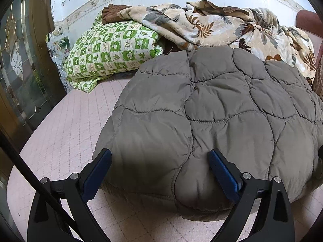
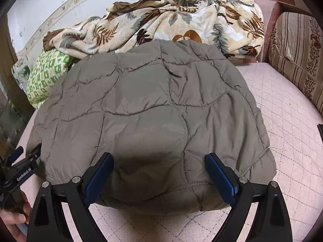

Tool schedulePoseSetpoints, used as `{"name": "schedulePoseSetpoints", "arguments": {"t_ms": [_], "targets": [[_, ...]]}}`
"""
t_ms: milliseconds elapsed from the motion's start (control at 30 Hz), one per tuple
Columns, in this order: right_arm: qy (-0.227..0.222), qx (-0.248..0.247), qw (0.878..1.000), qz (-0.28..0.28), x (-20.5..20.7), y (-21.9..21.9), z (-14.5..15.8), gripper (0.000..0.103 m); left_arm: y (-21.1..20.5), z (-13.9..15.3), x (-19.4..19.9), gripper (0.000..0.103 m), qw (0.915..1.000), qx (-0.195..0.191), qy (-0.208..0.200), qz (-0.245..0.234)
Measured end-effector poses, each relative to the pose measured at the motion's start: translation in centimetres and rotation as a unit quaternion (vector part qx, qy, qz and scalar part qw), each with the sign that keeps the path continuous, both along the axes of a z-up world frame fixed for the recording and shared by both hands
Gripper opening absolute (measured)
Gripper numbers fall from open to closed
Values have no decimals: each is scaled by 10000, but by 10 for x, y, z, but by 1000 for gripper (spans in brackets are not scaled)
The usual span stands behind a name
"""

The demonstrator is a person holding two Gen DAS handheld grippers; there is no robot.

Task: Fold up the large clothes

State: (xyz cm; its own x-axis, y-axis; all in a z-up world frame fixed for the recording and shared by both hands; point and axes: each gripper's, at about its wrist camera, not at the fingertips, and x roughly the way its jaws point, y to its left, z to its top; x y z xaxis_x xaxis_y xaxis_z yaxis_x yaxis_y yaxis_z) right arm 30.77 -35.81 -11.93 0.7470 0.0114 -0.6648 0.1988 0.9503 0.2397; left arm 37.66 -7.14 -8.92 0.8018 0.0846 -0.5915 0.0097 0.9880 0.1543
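Here a grey quilted jacket [image 1: 212,117] lies folded in a thick bundle on the pink quilted bed cover [image 1: 66,133], its near edge bulging toward both cameras. The left gripper [image 1: 159,161] has its blue-padded fingers spread wide on either side of that edge, nothing pinched between them. The right gripper [image 2: 159,165] is likewise spread wide, straddling the jacket's near edge. Behind the jacket sit a green checked pillow [image 1: 109,50] and a crumpled leaf-print blanket [image 2: 161,22]. At the right, a striped cushion [image 2: 296,56] leans beside the bed
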Motion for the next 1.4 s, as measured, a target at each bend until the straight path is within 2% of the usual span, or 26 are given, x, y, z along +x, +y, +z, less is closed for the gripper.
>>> {"name": "schedulePoseSetpoints", "arguments": {"t_ms": [200,300,367,400,467,600,700,800,833,900,967,1067,1133,1400], "targets": [[-94,177,9995,-237,-8,-16,7,95,-1,5,-4,97,10000,1,-40,-25],[8,396,9987,-334,-9,-26,3,95,0,6,-4,97,10000,-56,15,-21],[277,622,9972,-298,-3,-32,-7,96,4,4,1,97,9994,-224,252,-49],[414,714,9963,-249,0,-34,-13,96,7,0,6,97,9981,-343,501,-101],[364,756,9962,-223,-3,-36,-11,96,16,-1,9,97,9960,-560,687,-133],[142,885,9955,-295,-16,-45,3,96,54,17,12,97,9899,-1204,736,125],[119,1045,9925,-630,-28,-63,3,96,94,17,15,97,9781,-1815,946,388],[105,1558,9826,-1010,-43,-89,-3,96,136,6,15,97,9567,-2555,1224,662],[115,1754,9775,-1164,-48,-98,-6,96,150,1,14,97,9473,-2825,1305,766],[118,2230,9636,-1470,-60,-115,-16,96,167,-7,14,97,9311,-3231,1430,906],[129,2660,9499,-1635,-66,-126,-26,96,180,-18,12,97,9104,-3701,1570,976],[159,3406,9243,-1715,-71,-134,-47,96,184,-29,11,97,8890,-4137,1710,963],[166,3815,9090,-1668,-69,-134,-59,96,180,-34,12,97,8816,-4284,1775,884],[150,4158,8956,-1575,-50,-120,-75,96,145,-56,28,97,8742,-4405,1914,711]]}}
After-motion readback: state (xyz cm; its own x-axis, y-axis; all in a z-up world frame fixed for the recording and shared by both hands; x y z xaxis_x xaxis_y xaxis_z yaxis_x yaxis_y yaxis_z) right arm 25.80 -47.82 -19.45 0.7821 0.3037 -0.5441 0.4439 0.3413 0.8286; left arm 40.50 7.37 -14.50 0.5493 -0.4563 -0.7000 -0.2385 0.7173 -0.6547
